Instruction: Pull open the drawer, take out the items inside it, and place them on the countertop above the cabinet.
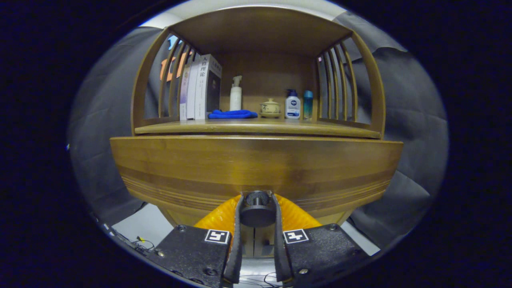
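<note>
A wooden cabinet faces me, its wide drawer front [256, 168] right ahead of the fingers. A dark round knob [257, 208] juts from the lower middle of that front. My gripper [257, 210] is shut on the knob, one finger pressing on each side of it. The drawer's inside is hidden behind its front. Above the drawer lies the wooden countertop [256, 127], under a slatted open shelf.
On the countertop stand several books [200, 88] at the left, a folded blue cloth [232, 114], a white pump bottle [236, 95], a small lidded ceramic pot [270, 107], a white lotion bottle [292, 105] and a slim blue bottle [307, 105]. Cables [140, 242] trail on the floor below.
</note>
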Motion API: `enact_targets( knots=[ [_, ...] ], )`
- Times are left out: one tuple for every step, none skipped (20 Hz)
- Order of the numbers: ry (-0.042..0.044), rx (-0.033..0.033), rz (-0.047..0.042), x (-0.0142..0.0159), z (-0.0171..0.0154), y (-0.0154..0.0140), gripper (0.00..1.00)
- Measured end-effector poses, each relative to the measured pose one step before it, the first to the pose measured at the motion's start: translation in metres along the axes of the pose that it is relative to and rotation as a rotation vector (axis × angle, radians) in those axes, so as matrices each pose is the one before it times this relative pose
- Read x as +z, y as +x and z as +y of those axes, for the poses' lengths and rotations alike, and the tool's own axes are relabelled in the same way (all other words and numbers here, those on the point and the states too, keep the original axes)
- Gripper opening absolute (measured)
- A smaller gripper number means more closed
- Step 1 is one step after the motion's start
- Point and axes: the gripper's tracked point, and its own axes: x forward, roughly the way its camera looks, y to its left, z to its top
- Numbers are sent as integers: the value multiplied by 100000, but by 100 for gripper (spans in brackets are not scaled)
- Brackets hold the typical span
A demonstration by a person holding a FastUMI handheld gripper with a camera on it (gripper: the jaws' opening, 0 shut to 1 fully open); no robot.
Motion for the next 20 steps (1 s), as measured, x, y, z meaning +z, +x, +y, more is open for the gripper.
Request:
enact_targets(
  knots=[
    [414, -32, -453, -229, -58, -629, 36],
    [197, -94, -395, -158, -33, -654, 36],
    [149, -52, -530, -217, 15, -545, 36],
    [-314, 201, -265, -178, -15, -630, 36],
    [-129, 125, -258, -197, 7, -559, 36],
    [-185, -144, 19, -211, 13, -603, 36],
    [-210, -112, -2, -192, -43, -368, 36],
    [394, 22, 86, -159, -40, -397, 36],
    [1151, 408, -114, -281, 83, -420, 36],
    [-50, 250, 413, -316, 6, -432, 36],
    [14, 196, -718, -212, -25, -560, 36],
    [-519, 60, 566, -72, 107, -277, 36],
    [-439, 140, -393, -167, -4, -432, 35],
    [620, 64, 350, -372, -4, -643, 36],
    [991, 168, 67, -63, -89, -338, 36],
    [522, 473, 231, -283, -23, -356, 36],
    [575, 293, 333, -178, -33, -524, 36],
    [-210, 244, 291, -182, -9, -591, 36],
    [-323, 329, 382, -234, -54, -426, 36],
    [-235, 394, 675, -205, -8, -482, 36]
  ],
)
